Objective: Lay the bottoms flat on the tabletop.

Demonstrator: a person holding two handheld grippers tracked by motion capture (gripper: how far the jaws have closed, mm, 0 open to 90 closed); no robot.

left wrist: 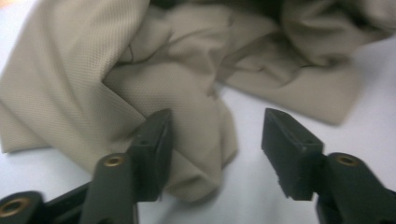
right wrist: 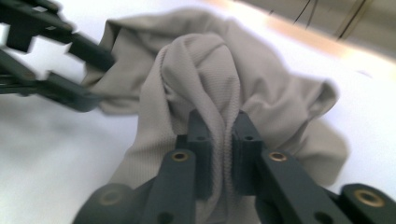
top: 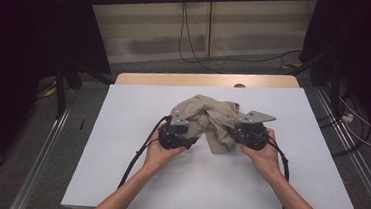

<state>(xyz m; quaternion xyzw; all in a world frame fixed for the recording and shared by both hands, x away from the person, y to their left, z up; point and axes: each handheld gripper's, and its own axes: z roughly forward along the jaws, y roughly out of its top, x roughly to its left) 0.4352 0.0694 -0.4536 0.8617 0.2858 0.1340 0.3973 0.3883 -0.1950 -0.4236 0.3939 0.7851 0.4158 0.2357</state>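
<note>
I am holding a black two-jaw gripper in each hand over the white tabletop [top: 135, 145], and between them is lying a crumpled beige garment of fine knitted fabric [top: 212, 119], bunched into a loose heap near the middle of the table, slightly toward the far edge. My right gripper [right wrist: 223, 154] is pinching a raised fold of that fabric: in the right gripper view the cloth is running up between the two jaws, which are standing nearly together with only the gathered ridge of cloth between them, and the fold is rising above them in a rounded hump. My left gripper [left wrist: 215, 149] is standing with its jaws wide apart; in the left gripper view one jaw is lying against the near lobe of the garment [left wrist: 154, 88] while the other is hanging over bare table beside it, so nothing is clamped between them. From the high view my left gripper [top: 175, 134] is sitting at the near left side of the heap and my right gripper [top: 250, 134] at its near right side, each touching the cloth, with a drooping flap of fabric hanging between the two. In the right gripper view the left gripper's spread jaws are showing at the upper left, beside the garment's edge.
</note>
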